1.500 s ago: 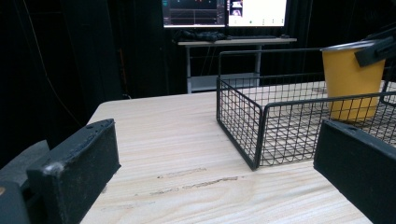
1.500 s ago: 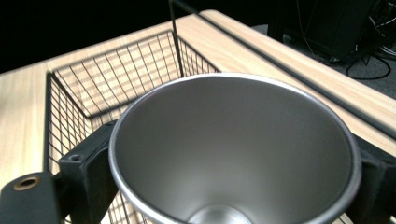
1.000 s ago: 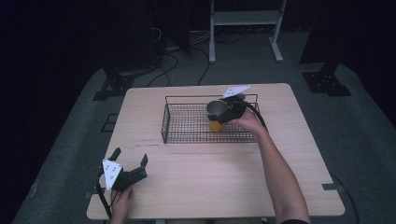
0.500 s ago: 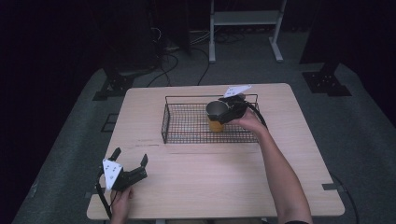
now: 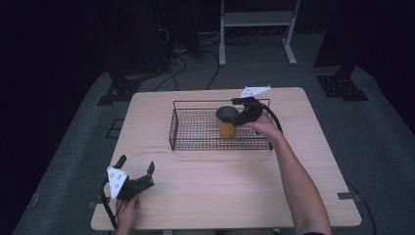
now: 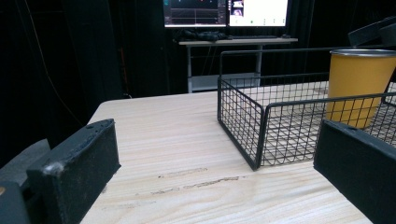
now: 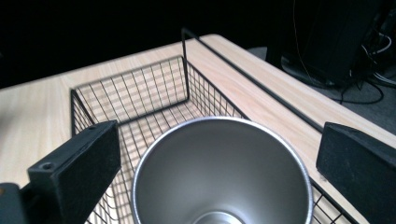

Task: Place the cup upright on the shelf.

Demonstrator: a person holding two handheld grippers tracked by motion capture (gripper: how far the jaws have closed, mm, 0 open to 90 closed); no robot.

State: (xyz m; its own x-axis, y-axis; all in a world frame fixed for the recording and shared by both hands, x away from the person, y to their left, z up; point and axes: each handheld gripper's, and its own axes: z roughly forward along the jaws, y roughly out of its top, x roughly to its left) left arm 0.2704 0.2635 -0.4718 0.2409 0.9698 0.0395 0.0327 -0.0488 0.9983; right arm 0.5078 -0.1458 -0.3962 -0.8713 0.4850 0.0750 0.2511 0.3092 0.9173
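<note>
An orange cup (image 5: pixel 226 122) is seen upright inside the wire basket (image 5: pixel 195 129) on the worktop (image 5: pixel 220 186). It is straddled, ungripped, by the wide-spread right gripper (image 5: pixel 243 113); the left gripper (image 5: pixel 135 172), likewise wide, is held near the front edge. Nothing has moved since the earlier frame.

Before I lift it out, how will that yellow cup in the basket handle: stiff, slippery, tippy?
The cup looks like metal, with a steel inside, so it is probably stiff and light. Its smooth tapered wall, narrower at the base, may slide in the right hand-held gripper, whose jaws stand open on either side of the rim. Standing upright on the basket wire, it could tip if nudged.
</note>
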